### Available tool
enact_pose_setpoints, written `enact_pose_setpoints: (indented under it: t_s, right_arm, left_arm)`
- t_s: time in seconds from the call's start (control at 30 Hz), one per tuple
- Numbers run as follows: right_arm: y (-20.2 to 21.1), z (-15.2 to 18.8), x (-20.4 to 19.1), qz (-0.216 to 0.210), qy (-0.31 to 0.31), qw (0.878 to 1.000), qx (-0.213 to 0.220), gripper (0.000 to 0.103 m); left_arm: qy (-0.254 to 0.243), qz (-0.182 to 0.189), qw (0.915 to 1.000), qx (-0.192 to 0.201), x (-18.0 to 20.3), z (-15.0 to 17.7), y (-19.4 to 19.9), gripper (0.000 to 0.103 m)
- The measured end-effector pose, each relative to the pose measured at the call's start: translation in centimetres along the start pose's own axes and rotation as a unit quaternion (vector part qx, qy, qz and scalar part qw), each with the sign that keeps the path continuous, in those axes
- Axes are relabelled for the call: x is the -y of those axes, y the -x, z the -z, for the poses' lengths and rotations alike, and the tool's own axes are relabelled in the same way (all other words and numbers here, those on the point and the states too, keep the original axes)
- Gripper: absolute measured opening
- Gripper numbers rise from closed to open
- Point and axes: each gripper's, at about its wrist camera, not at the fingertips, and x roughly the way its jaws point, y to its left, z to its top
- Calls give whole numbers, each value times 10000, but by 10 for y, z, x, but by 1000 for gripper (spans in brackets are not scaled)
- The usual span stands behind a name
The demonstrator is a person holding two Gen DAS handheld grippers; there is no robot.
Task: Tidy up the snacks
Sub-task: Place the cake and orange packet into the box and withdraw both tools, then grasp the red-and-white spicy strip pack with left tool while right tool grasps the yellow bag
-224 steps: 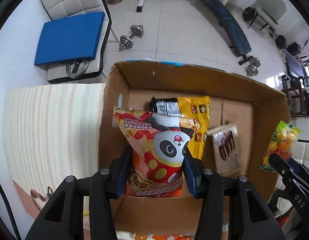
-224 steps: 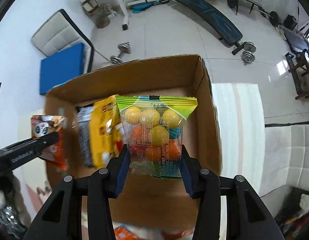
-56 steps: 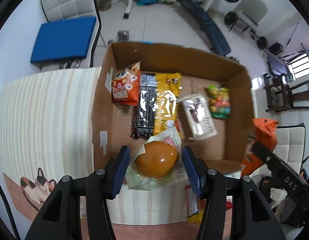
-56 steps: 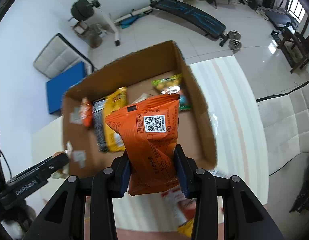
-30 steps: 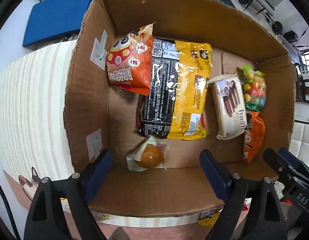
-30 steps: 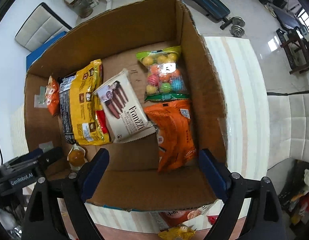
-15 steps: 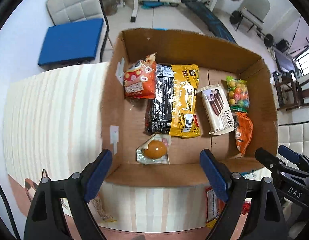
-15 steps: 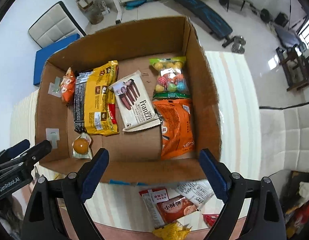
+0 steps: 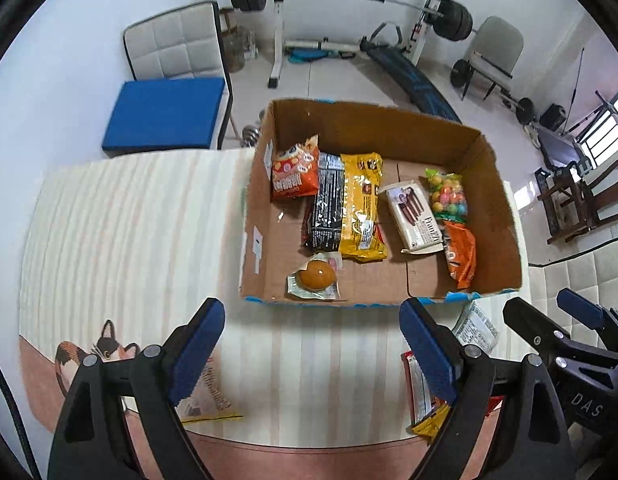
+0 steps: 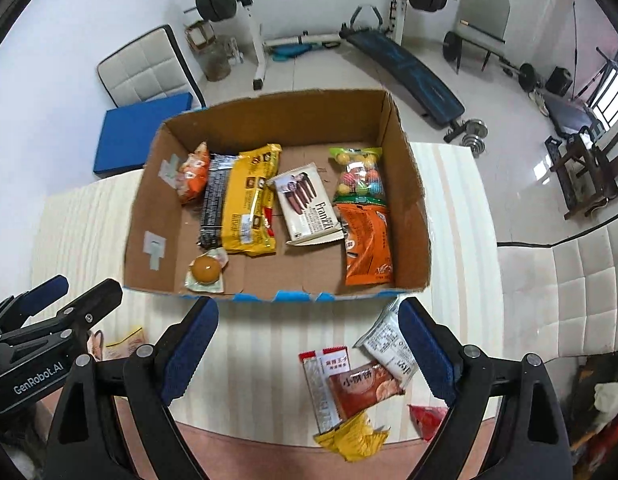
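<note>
Both hand-held grippers hang above the desk (image 9: 121,240) in front of the cardboard box (image 10: 409,184), the left hand-held gripper (image 9: 313,356) and the right hand-held gripper (image 10: 309,354) each spread wide and holding nothing. Inside the box lie an orange bag (image 10: 367,244), a candy bag (image 10: 359,178), a biscuit pack (image 10: 307,210), a yellow bag (image 10: 251,200) and a wrapped egg (image 10: 205,269). More snack packets (image 10: 357,384) lie on the desk beside the box's near wall.

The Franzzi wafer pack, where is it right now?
The Franzzi wafer pack lies flat inside the cardboard box, between the yellow snack bag and the orange packet.
</note>
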Motion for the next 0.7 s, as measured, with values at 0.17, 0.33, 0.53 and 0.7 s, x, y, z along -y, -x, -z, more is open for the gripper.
enact_pose_setpoints:
  t_s: [0.17, 0.33, 0.53, 0.7]
  right_arm:
    - [29, 20, -8, -55, -20, 9998, 212, 94]
    - [49, 38, -13, -127, -71, 9993, 337, 94]
    - [43, 66, 14, -279, -600, 9978, 24, 94]
    - [-3, 106, 65, -205, -1255, 9886, -812, 94]
  left_arm:
    - [-93, 16, 9995, 314, 0, 13, 29, 89]
    - [-175, -17, 9986, 502, 0, 27, 47, 89]
    - [-217, -16, 9994, 276, 7, 52, 41, 89]
    - [-158, -29, 9997, -195, 21, 82, 9, 89]
